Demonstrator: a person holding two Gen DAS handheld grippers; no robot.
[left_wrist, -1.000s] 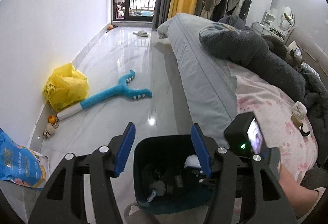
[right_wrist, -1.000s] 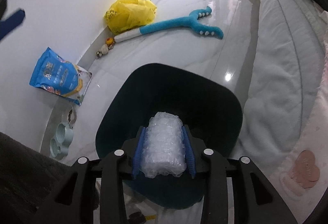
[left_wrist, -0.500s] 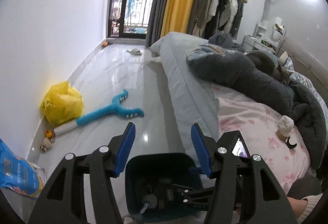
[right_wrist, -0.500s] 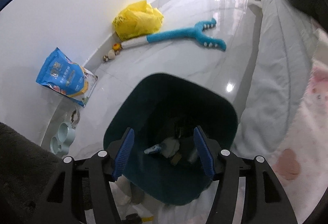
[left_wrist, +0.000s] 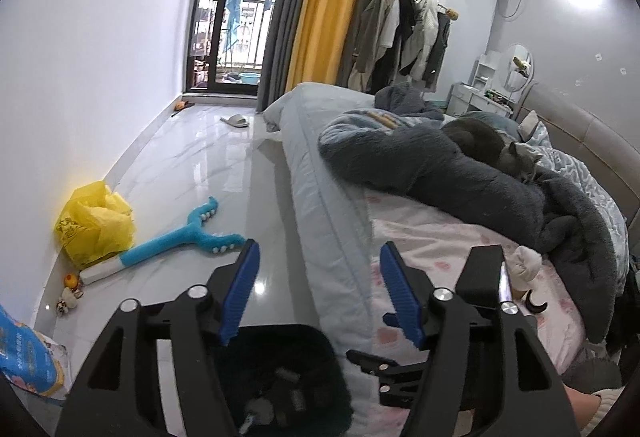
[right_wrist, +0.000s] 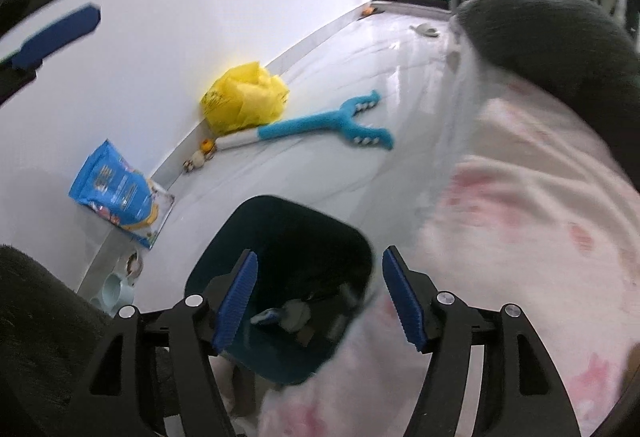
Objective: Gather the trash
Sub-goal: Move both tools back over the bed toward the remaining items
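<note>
the left tool (left_wrist: 318, 293) hangs over the gap between the dark teal bin (left_wrist: 280, 377) and the bed (left_wrist: 332, 237), its blue pads spreading wider with nothing between them. the right tool (right_wrist: 316, 301) is likewise released and still spreading, its pads bare, held above the bin (right_wrist: 280, 237); in the left view its black body pokes in from the right, just beside the bed edge. the bin stands on the glossy floor (right_wrist: 320, 177) right against the side of the bed, and scraps of trash (right_wrist: 294, 315) lie at its bottom, blurred and hard to tell apart. farther along the floor a blue forked foam toy (right_wrist: 324, 127) lies beside a yellow plastic bag (right_wrist: 244, 99) at the white wall, and a blue pet-food bag (right_wrist: 114, 193) leans against that wall nearer the bin. on the bed a grey cat (left_wrist: 496, 145) rests on a dark fluffy blanket (left_wrist: 432, 173) above a pink patterned sheet (left_wrist: 448, 253)
</note>
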